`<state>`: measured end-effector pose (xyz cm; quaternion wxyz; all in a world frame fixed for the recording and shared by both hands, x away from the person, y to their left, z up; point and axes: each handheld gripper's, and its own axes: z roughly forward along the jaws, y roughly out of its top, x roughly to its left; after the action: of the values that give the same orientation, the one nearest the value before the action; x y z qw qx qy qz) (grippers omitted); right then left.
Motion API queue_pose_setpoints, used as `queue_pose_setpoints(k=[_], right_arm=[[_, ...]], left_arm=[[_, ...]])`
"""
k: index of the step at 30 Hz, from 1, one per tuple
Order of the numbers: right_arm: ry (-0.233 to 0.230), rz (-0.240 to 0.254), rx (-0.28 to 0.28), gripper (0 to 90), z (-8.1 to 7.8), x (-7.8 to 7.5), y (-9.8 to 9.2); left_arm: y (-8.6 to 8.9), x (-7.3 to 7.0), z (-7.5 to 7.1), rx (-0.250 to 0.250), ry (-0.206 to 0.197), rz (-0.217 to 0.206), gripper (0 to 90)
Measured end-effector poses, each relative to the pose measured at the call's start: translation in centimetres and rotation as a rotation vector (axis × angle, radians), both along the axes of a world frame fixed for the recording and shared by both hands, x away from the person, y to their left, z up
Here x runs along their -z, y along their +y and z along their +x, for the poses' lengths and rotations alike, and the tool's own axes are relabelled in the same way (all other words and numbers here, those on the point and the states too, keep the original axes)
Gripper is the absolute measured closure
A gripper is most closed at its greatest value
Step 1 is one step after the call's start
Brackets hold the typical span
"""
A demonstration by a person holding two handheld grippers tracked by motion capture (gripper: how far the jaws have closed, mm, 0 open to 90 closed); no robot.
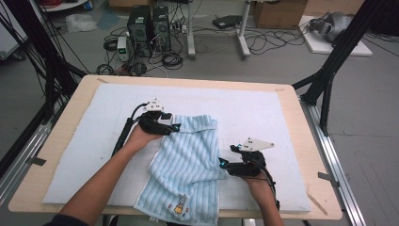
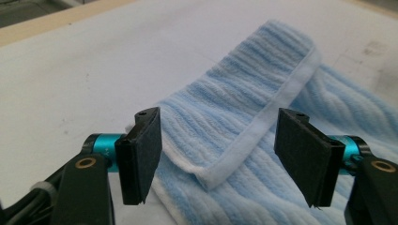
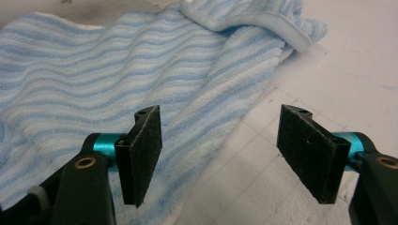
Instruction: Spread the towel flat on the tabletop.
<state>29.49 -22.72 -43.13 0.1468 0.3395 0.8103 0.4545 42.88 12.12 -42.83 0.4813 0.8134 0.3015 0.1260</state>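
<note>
Towel in pale blue and white stripes lay at the centre of the high view, stretched from the middle of the frame down to the bottom edge, where its lower end with a small embroidered figure hung over the table's near rim. Its upper end was folded over on itself, the white hem of that fold running diagonally through the middle of the left gripper view.

Your left gripper sat at the towel's upper left corner, jaws standing apart with the folded hem between them, the pads pressing on nothing. Your right gripper rested at the towel's right edge, centre right of the high view, jaws likewise spread wide; the right gripper view showed the towel's edge lying below the left pad and bare mat under the right one, nothing gripped.

White foam mat lay beneath the cloth, covering most of the wooden table. Beyond, at the top of the frame, computer towers and loose cables sat on the grey floor.
</note>
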Motion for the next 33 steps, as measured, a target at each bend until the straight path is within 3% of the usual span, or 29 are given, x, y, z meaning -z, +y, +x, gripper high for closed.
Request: queue_pose_setpoints(k=[1, 2, 5, 6, 7, 9, 11, 13, 17, 20, 21, 22, 23, 24, 26, 29, 30, 31, 33], right_arm=[[-0.004, -0.001, 0.002, 30.8, 0.0, 0.0, -0.1], [0.000, -0.001, 0.008, 30.8, 0.0, 0.0, -0.1], [0.002, 0.000, 0.010, 30.8, 0.1, 0.1, -0.1], [0.005, 0.001, 0.013, 30.8, 0.0, 0.1, -0.1], [0.006, 0.005, 0.013, 30.8, 0.0, 0.1, -0.1], [0.005, 0.011, 0.012, 30.8, 0.1, 0.3, -0.2], [0.008, 0.014, 0.015, 30.8, 0.1, 0.3, -0.2], [0.012, 0.017, 0.014, 30.8, 0.2, 0.5, -0.3], [0.016, 0.024, 0.019, 30.7, 0.2, 0.5, -0.2], [0.010, 0.022, 0.015, 30.7, 0.3, 0.5, 0.0], [0.014, 0.024, 0.007, 30.7, 0.4, 0.6, 0.4], [0.012, 0.024, 0.003, 30.8, 0.5, 0.6, 0.7], [0.012, 0.024, 0.003, 30.8, 0.5, 0.6, 0.7], [0.017, 0.027, -0.010, 31.1, 0.7, 0.7, 1.4], [0.021, 0.031, -0.026, 31.5, 0.9, 0.7, 2.2], [0.027, 0.031, -0.059, 35.1, 1.3, 0.7, 3.7], [0.027, 0.031, -0.059, 35.1, 1.3, 0.7, 3.7], [0.042, 0.016, -0.098, 38.3, 1.6, 0.9, 5.0], [0.062, -0.030, -0.140, 43.0, 1.8, 1.4, 6.4]], left_arm=[[-0.6, 0.3, 0.4, -0.001, 0.003, 0.032, 35.0], [-0.6, 0.3, 0.4, -0.001, 0.003, 0.032, 35.8], [-1.5, 0.8, 0.8, -0.007, -0.023, 0.095, 40.4], [-2.0, 1.1, 0.9, -0.003, -0.040, 0.147, 41.9], [-2.0, 1.1, 0.9, -0.003, -0.040, 0.147, 44.5], [-2.5, 1.7, 0.9, 0.018, -0.047, 0.202, 48.4], [-2.5, 1.8, 0.9, 0.028, -0.041, 0.194, 50.7], [-2.4, 1.7, 0.7, 0.063, -0.050, 0.204, 66.1], [-2.4, 1.7, 0.7, 0.092, -0.053, 0.210, 82.5], [-2.4, 1.5, 0.6, 0.094, -0.037, 0.167, 77.3], [-2.4, 1.5, 0.6, 0.091, -0.017, 0.135, 55.0], [-2.5, 1.4, 0.6, 0.093, 0.004, 0.109, 46.9], [-2.6, 1.5, 0.5, 0.096, 0.021, 0.090, 46.9], [-2.7, 1.9, 0.5, 0.112, 0.014, 0.127, 43.8], [-2.9, 2.2, 0.5, 0.111, 0.010, 0.146, 44.4], [-3.2, 2.2, 0.5, 0.094, -0.025, 0.164, 60.0], [-3.2, 2.2, 0.4, 0.093, -0.033, 0.169, 60.0], [-3.0, 2.0, 0.5, 0.089, -0.048, 0.185, 76.6], [-2.9, 1.9, 0.5, 0.085, -0.050, 0.187, 81.0]])
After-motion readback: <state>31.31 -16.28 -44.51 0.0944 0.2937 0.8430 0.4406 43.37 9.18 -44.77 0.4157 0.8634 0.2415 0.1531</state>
